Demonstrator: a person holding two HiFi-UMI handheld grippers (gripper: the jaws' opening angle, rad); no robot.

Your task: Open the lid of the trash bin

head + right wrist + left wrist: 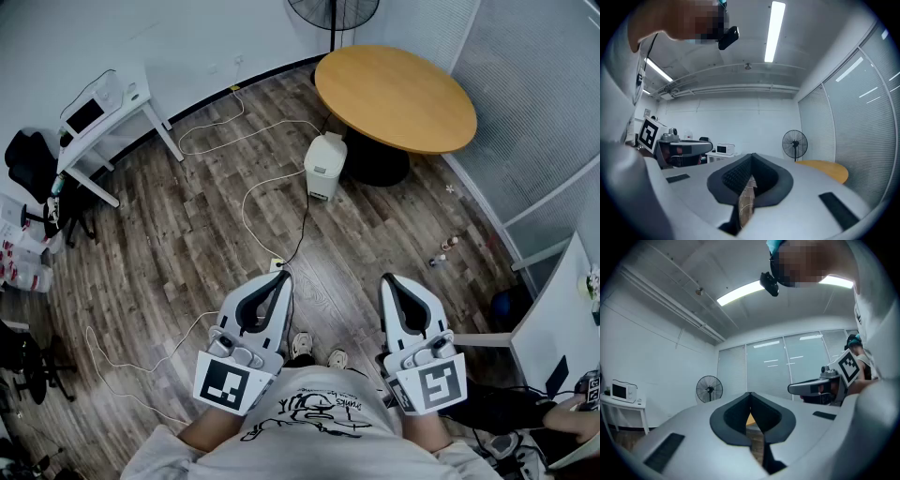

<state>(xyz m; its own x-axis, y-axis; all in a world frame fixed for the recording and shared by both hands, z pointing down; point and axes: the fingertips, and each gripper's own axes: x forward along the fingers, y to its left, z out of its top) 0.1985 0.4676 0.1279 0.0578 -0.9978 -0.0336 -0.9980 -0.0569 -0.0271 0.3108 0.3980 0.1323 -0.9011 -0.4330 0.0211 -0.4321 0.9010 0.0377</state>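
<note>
The white trash bin (pixel 325 165) stands on the wood floor beside the round wooden table (pixel 394 97), with its lid down. Both grippers are held close to the person's body, well short of the bin and pointing toward it. My left gripper (pixel 283 276) has its jaws closed tip to tip with nothing between them, which the left gripper view confirms (pixel 750 394). My right gripper (pixel 387 279) is likewise shut and empty (pixel 752 156). The bin does not show in either gripper view.
Cables (pixel 253 202) snake over the floor between me and the bin. A white side table with a microwave (pixel 94 108) stands at the far left, and a standing fan (pixel 333 11) behind the round table. Small items (pixel 442 253) lie on the floor at right.
</note>
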